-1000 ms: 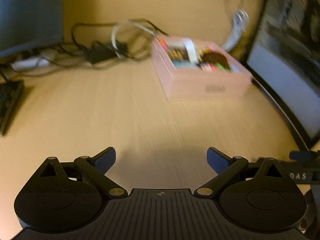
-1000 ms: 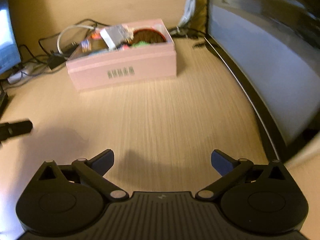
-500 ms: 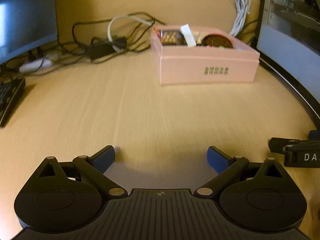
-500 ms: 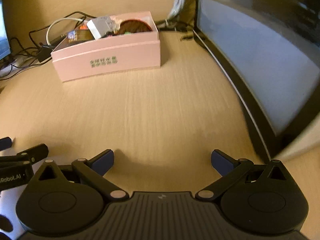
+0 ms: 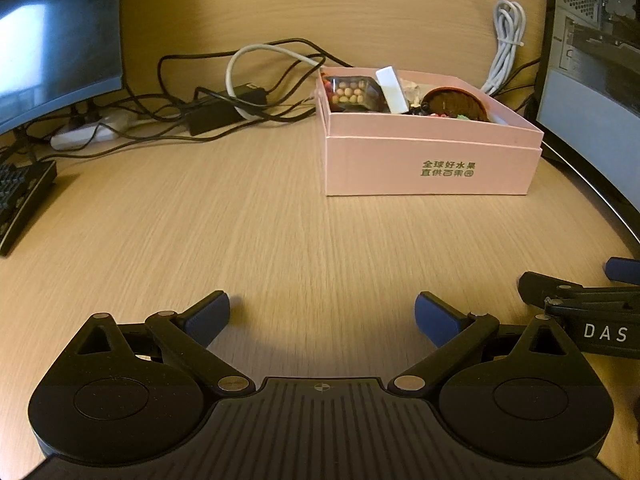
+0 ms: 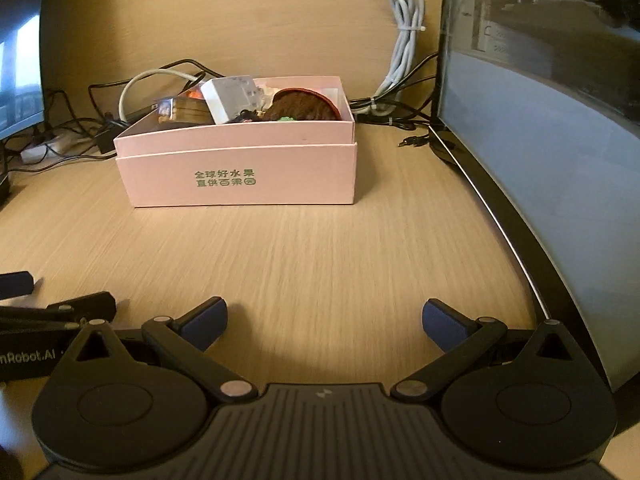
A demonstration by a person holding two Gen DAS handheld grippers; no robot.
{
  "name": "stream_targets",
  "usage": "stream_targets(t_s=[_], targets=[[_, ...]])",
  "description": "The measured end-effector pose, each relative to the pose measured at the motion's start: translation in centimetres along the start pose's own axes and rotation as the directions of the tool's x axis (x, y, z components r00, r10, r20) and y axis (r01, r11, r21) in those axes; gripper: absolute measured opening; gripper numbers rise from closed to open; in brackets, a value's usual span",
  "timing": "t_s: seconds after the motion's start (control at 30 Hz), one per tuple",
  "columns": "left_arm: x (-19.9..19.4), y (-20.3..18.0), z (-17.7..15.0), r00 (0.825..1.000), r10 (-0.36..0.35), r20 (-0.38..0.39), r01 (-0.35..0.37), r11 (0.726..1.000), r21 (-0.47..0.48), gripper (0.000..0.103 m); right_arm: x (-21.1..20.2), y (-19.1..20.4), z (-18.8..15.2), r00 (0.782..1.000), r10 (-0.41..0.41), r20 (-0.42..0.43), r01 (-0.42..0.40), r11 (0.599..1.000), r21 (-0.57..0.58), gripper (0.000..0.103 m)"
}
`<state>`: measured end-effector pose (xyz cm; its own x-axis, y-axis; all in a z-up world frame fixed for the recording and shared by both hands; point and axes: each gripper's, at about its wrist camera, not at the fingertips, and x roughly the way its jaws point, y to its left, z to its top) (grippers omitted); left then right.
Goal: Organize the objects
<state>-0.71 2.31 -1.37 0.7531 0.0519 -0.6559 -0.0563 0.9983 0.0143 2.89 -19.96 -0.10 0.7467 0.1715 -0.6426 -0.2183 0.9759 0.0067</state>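
A pink cardboard box (image 5: 432,164) (image 6: 240,176) with green print stands on the wooden desk, well ahead of both grippers. Inside it lie a clear pack of small round sweets (image 5: 352,94), a white block (image 5: 394,88) (image 6: 232,98) and a dark brown round thing (image 5: 456,104) (image 6: 304,106). My left gripper (image 5: 322,314) is open and holds nothing, low over the desk. To its right, my right gripper (image 6: 324,320) is open and holds nothing too. Each gripper shows at the edge of the other's view.
A dark monitor (image 6: 540,168) stands along the right. A tangle of black and white cables (image 5: 224,100) with a power strip lies behind the box. A second screen (image 5: 52,36) and a keyboard (image 5: 20,200) are at the left. A bundled grey cable (image 6: 406,32) hangs at the back.
Both grippers have drawn back and dropped low near the desk, so the box now looks farther and is seen side-on. Both jaws have stayed open.
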Motion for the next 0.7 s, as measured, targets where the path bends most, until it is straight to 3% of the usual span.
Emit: stream_targets(t_s=[0.7], targets=[[0.35, 0.01, 0.29, 1.000, -0.004, 0.000, 0.004, 1.000, 0.004, 0.102, -0.10, 0.04, 0.02, 1.000, 0.000, 0.000, 0.000, 1.000, 0.001, 0.103]])
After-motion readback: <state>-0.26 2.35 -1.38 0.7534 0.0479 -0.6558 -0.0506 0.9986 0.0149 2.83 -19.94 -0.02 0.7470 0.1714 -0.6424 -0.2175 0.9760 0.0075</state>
